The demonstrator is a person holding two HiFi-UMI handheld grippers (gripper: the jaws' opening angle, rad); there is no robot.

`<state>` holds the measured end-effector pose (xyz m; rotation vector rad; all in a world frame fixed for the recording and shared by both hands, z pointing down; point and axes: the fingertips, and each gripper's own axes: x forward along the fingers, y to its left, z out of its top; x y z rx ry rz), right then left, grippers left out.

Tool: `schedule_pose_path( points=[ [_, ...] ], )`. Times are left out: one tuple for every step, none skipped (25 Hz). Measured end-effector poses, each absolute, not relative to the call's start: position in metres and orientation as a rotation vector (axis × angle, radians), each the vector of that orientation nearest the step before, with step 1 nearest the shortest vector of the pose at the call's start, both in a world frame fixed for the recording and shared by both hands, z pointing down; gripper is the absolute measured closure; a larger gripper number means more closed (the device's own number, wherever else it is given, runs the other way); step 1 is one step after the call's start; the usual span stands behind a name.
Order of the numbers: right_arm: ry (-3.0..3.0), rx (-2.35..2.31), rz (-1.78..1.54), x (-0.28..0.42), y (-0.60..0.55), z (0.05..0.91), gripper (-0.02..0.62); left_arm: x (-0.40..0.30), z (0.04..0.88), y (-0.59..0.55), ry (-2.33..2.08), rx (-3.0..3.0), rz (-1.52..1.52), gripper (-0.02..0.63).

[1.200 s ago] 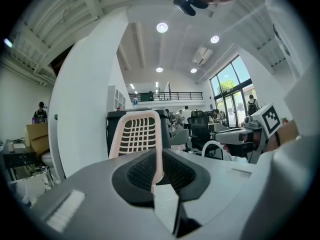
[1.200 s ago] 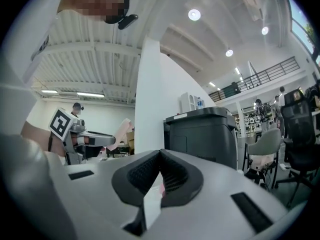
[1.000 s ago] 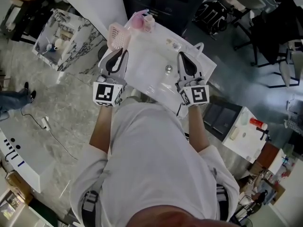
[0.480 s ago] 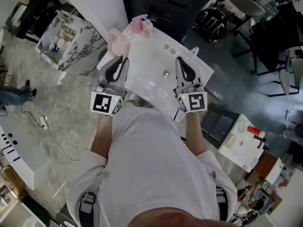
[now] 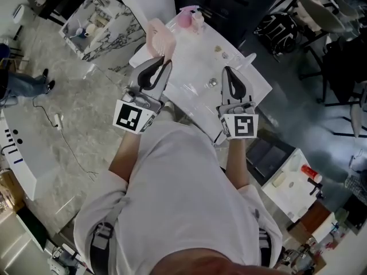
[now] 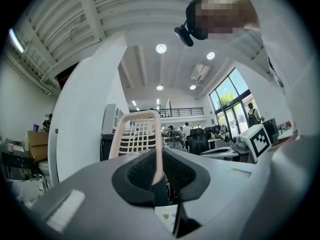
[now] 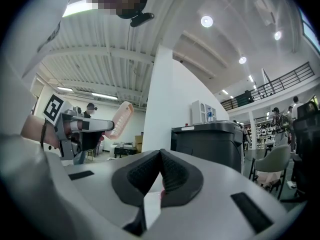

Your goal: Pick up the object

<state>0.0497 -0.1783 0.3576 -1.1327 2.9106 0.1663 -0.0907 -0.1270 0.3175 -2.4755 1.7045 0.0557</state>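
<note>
The left tongs [image 5: 166, 62] are closed almost fully on the rim of a pale pink plastic lattice basket [image 5: 156, 34]. In the left gripper view the thin rim is seen pinched between the black ribbed pads of the left tongs [image 6: 158, 175], and the pale pink plastic lattice basket [image 6: 137, 135] rises upright from the pinch, filling the centre of the frame. In the right gripper view the same basket [image 7: 119, 119] is seen at centre left. There it is tilted and juts up beyond the tip of the left tongs [image 7: 102, 126], with only the room behind it.

The right tongs [image 5: 228, 69] are held over the white counter [image 5: 192, 67], right of centre in the head view. In the right gripper view the pads of the right tongs [image 7: 161, 173] are pressed together, and nothing can be made out between them.

In the head view the basket is placed at the upper left edge of the counter, just beyond the left tongs. A pink spray bottle [image 5: 184, 17] and a small pale bottle [image 5: 198, 21] are set at the far end of the counter. A small round metal piece [image 5: 213, 82] lies between the two tongs, nearer the right one.
</note>
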Motion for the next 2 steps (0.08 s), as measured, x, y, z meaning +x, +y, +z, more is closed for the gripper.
schedule_pose_path(
  points=[
    [2.917, -1.132, 0.157, 0.0485, -0.1772, 0.3579, 0.594, -0.0899, 0.3177, -0.1266, 1.701, -2.471, 0.048, 0.561],
    [2.923, -1.132, 0.148, 0.0473, -0.1763, 0.3579, 0.594, -0.0892, 0.3176, -0.1263, 1.697, -2.466, 0.041, 0.561]
  ],
)
